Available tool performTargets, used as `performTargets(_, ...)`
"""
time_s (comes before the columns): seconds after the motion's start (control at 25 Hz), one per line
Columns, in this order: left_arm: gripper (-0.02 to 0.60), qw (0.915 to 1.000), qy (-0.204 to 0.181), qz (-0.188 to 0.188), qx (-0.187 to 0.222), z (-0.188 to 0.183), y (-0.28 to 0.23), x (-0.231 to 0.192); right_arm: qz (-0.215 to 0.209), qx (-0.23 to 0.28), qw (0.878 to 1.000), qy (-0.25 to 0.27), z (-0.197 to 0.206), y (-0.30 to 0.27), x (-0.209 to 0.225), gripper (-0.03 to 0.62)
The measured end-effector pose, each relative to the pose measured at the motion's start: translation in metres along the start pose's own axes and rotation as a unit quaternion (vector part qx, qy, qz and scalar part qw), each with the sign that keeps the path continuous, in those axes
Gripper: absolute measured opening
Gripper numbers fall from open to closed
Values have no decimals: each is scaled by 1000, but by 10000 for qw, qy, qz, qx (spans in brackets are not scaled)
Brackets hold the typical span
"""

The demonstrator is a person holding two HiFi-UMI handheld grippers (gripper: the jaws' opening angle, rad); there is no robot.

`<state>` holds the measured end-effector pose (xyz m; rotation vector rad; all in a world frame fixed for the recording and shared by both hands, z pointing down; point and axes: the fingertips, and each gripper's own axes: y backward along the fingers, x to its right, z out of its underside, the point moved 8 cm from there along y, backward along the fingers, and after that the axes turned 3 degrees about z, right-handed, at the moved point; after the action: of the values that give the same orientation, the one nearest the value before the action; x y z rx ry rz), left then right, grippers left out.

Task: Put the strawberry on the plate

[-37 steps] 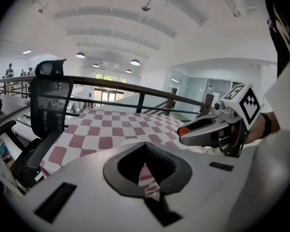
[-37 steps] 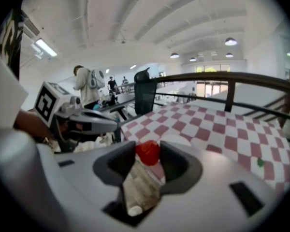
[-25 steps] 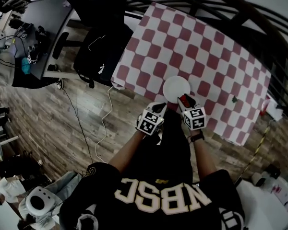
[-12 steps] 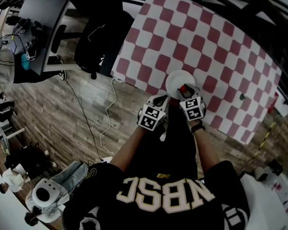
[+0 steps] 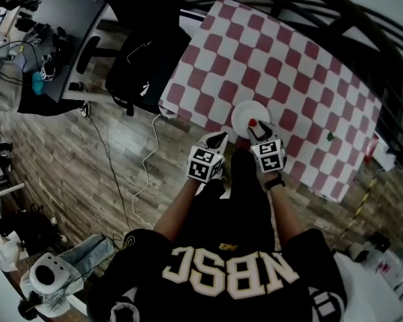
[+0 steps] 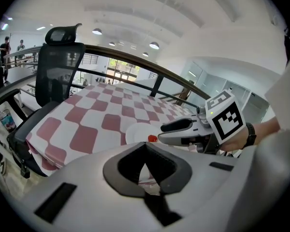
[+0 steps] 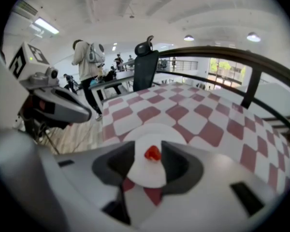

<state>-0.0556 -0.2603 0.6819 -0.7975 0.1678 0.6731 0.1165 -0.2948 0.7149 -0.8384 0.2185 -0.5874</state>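
A small red strawberry [image 5: 252,122] [image 7: 152,152] lies on the round white plate [image 5: 245,113] [image 7: 157,129], near the front edge of the red-and-white checked table. My right gripper [image 5: 260,133] [image 7: 147,147] is just behind the plate with the strawberry between its jaws. They are opening, and neither pad touches the fruit. My left gripper [image 5: 215,139] [image 6: 145,146] hovers left of the plate, off the table's edge, shut and empty. The left gripper view shows the strawberry [image 6: 152,139], the plate [image 6: 135,132] and the right gripper [image 6: 181,127] side on.
The checked tablecloth [image 5: 289,66] hangs over the near table edge. A small green thing [image 5: 329,137] lies on it to the right. A black office chair [image 5: 144,66] stands left of the table, with a desk [image 5: 60,19] beyond and a cable [image 5: 144,173] on the wooden floor.
The right gripper carried the strawberry over the plate, let it go there and drew back a little. The left gripper stayed beside the plate.
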Motion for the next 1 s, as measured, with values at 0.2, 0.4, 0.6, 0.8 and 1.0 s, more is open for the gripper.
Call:
performTargets(0.2, 15, 9974, -217, 165, 666, -33, 40, 19, -133, 560, 9975, -409, -20, 50, -29, 156)
performTargets(0.4, 15, 9858, -572, 260, 1557, -83, 88, 46, 237, 1557, 9858, -582, -56, 116, -57, 61)
performTargets(0.6, 15, 9648, -1133, 371, 2346, -117, 136, 81, 326, 2804, 9561, -791, -90, 198, -82, 23)
performTargets(0.8, 15, 9418, -1990, 87, 2709, -119, 173, 113, 1216, 3346, 9328, -554, -97, 253, -96, 18)
performTargets(1.0, 15, 9371, -1856, 209, 2949, -107, 193, 124, 1695, 3704, 9117, -531, -89, 275, -107, 18)
